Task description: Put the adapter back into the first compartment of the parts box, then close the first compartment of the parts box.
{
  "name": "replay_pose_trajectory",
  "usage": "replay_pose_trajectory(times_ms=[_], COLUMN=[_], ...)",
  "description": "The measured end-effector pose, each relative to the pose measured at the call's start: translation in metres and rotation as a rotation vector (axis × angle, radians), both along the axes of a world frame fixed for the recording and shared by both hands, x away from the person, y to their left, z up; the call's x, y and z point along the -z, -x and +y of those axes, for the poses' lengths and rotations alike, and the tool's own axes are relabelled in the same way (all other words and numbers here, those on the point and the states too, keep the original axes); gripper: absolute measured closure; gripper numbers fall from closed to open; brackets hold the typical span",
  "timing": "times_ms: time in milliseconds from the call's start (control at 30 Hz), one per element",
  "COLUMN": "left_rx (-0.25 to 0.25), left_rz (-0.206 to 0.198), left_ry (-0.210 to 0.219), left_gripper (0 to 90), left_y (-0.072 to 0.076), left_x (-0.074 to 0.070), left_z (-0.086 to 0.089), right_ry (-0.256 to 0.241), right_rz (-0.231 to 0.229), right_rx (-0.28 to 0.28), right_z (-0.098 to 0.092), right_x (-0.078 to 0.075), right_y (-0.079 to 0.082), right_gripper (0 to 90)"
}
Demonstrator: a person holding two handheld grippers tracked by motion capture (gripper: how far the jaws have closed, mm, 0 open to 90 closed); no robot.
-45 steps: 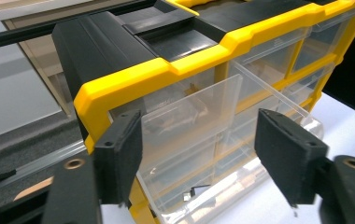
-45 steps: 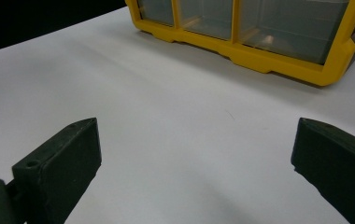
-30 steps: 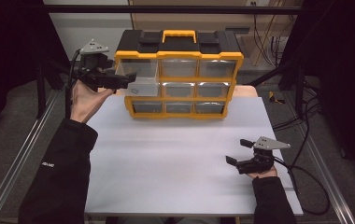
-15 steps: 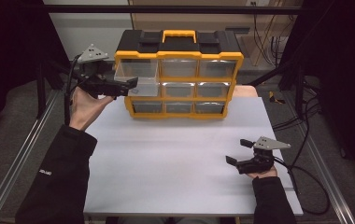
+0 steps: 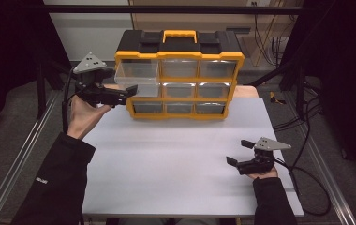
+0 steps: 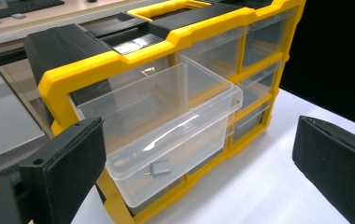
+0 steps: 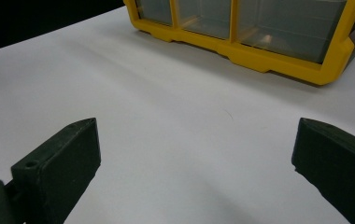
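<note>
Top-left drawer (image 5: 137, 77) of yellow organizer (image 5: 180, 75): pulled part-way out at 10 o'clock on the counter (image 5: 176, 164), front overhanging the frame. Judged reason: access to contents from above.

Inside the drawer, seen in the left gripper view: small grey part (image 6: 159, 168) lying on the clear floor near the front wall. Remaining drawers seated flush in the frame.

Left gripper (image 5: 122, 95): held level beside the drawer front, at the organizer's 9 o'clock edge. Fingers (image 6: 63, 172) spread wide, nothing between them, clear of the drawer wall. Posture consistent with release of the drawer front, or with readiness to reach over the rim for the grey part; which of the two cannot be told.

Right gripper (image 5: 241, 155): parked low at 4 o'clock on the counter, well apart from the organizer. Fingers (image 7: 59, 163) spread, holding nothing. Judged reason: kept out of the working zone, on standby.

Organizer set square at 12 o'clock, drawer fronts facing the person, hence reachable without turning the unit.
</note>
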State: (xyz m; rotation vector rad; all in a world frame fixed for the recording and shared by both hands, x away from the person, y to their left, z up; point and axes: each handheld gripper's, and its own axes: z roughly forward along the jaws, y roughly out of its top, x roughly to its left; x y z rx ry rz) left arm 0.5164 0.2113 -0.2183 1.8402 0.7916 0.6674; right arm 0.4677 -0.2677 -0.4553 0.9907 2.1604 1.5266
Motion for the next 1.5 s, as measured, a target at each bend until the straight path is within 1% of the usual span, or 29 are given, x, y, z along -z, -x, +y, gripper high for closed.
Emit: replay_pose_trajectory(times_ms=[433,500,600,633,667,700,733,767,800,833,867,900,933,1133,1200,1333,1433,1500], left_rx=[0.020,0.018,0.019,0.021,0.021,0.020,0.018,0.017,0.017,0.017,0.015,0.015,0.014,0.020,0.028,0.027,0.031,0.034], left_rz=[0.005,0.006,0.007,0.018,0.009,0.018,0.008,0.017,0.018,0.009,0.022,0.012,0.021,0.029,0.032,0.033,0.038,0.046], left_ry=[0.011,0.005,0.009,0.011,0.009,0.012,0.010,0.016,0.018,0.014,0.015,0.010,0.017,0.019,0.021,0.009,0.018,0.015], left_gripper=[2.0,2.0,2.0,2.0,2.1,2.2,2.3,2.5,2.9,3.3,3.5,3.6,4.1,9.4,12.1,17.2,22.3,25.1], left_y=[0.007,0.007,0.007,0.008,0.009,0.009,0.010,0.011,0.011,0.010,0.011,0.011,0.011,0.013,0.013,0.012,0.011,0.011], left_x=[0.014,0.016,0.019,0.020,0.021,0.023,0.023,0.025,0.025,0.026,0.027,0.028,0.029,0.036,0.038,0.044,0.047,0.049], left_z=[0.002,0.001,0.001,0.001,0.001,0.002,0.002,0.003,0.003,0.004,0.004,0.004,0.004,0.004,0.004,0.002,0.002,0.001], right_ry=[0.001,0.002,-0.002,-0.003,-0.002,-0.002,0.000,0.000,0.000,-0.001,0.000,0.000,-0.001,0.000,-0.002,0.001,0.002,0.003], right_rz=[0.000,0.001,-0.002,-0.001,-0.001,-0.001,0.000,0.000,0.000,0.000,0.000,0.001,0.000,0.001,0.000,0.001,0.002,0.001], right_rx=[0.000,0.000,0.001,0.000,0.000,-0.001,-0.001,0.000,-0.001,-0.001,0.000,0.000,0.000,-0.001,-0.001,-0.001,0.000,-0.002], right_z=[0.000,0.000,-0.001,-0.001,0.000,0.000,0.000,0.000,0.000,0.000,0.000,0.000,0.000,0.000,0.000,0.000,0.000,0.000], right_x=[0.000,0.000,0.000,0.000,0.000,0.000,0.000,0.000,0.000,0.000,0.000,0.000,0.000,0.000,0.000,0.001,0.001,0.001], right_y=[0.000,0.000,0.000,0.000,0.000,0.000,-0.001,-0.001,-0.001,-0.001,0.000,0.000,0.000,0.000,0.000,-0.001,-0.001,-0.001], right_gripper=[1.7,1.7,1.7,1.7,1.7,1.7,1.7,1.7,1.7,1.7,1.7,1.7,1.7,1.7,1.7,1.7,1.7,1.7])
